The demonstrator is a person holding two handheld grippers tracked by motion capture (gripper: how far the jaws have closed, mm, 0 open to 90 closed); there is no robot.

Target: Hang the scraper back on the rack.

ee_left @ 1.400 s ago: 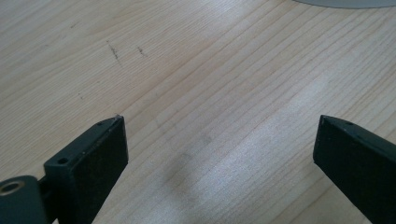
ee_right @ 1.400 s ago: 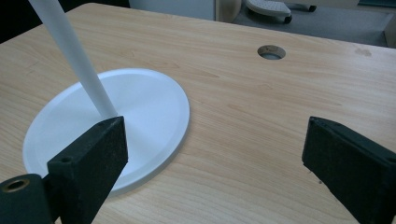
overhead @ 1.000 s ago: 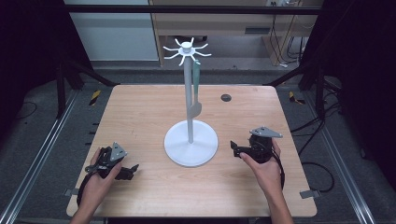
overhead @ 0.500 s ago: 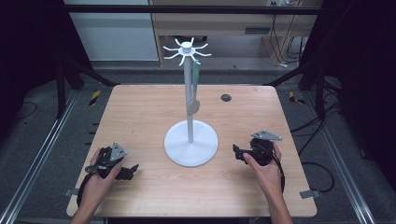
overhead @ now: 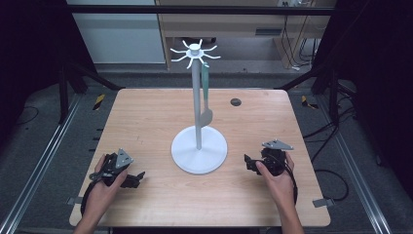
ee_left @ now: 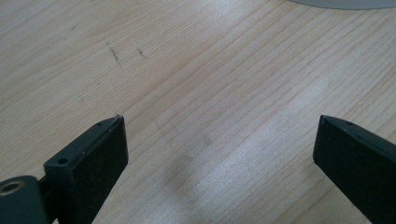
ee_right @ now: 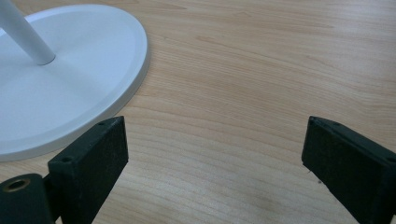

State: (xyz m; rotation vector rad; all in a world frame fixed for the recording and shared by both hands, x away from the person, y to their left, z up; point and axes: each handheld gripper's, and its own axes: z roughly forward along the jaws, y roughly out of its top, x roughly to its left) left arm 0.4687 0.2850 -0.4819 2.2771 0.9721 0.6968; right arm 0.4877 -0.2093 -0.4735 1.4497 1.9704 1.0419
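A pale wooden table (overhead: 146,122) with rounded corners and fine straight grain is carrying a white stand (overhead: 198,146): a flat round disc base, a slim round pole rising from its centre, and a crown of thin curved hooks fanning out at the top. A grey-green spoon-shaped utensil (overhead: 206,95) is hanging from 1 of those hooks, its long flat handle running down beside the pole and its rounded end sitting just above the base.

The left gripper (overhead: 134,179) is resting low over the near left of the table in the person's left hand (overhead: 100,187), well apart from the stand. Its 2 matte black, blocky jaws are standing wide apart over bare wood bearing a few faint dark scratches.

The right gripper (overhead: 248,163) is lying near the base's right edge, held by the right hand (overhead: 275,178). Its jaws are likewise spread wide with nothing between them, the smooth rim of the base (ee_right: 70,84) curving just beyond the left jaw.

A small dark round disc (overhead: 235,102) is sitting on the far right of the table.
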